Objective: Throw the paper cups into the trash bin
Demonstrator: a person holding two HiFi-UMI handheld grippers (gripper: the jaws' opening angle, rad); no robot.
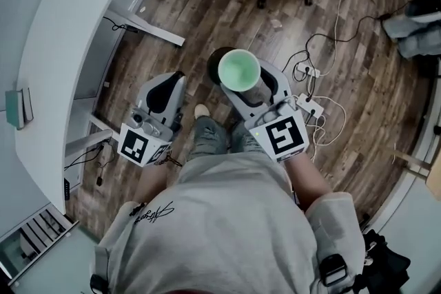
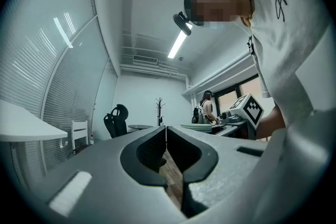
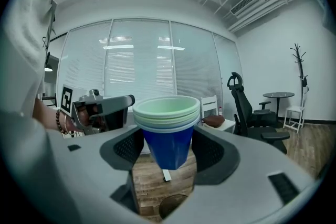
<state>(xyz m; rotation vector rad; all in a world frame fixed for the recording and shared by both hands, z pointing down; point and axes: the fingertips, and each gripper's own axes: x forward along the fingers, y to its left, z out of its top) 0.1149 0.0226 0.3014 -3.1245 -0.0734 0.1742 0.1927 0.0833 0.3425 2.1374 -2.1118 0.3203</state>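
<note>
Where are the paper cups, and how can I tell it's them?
Look at the wooden floor, then at the person standing on it holding two grippers. The paper cups are a nested stack pinched in the right gripper. They are blue outside and pale green inside, while the left gripper is shut with nothing in it.

The grey two-jaw left gripper (image 1: 176, 79), left of centre in the head view, has its jaws pressed together with nothing between them (its own view shows them meeting). The grey right gripper (image 1: 242, 82), at centre, clamps an upright nested stack of blue and pale-green paper cups (image 3: 167, 123). The bare left forearm (image 1: 151, 172) and right forearm (image 1: 310, 179) reach up from the lower frame.
</note>
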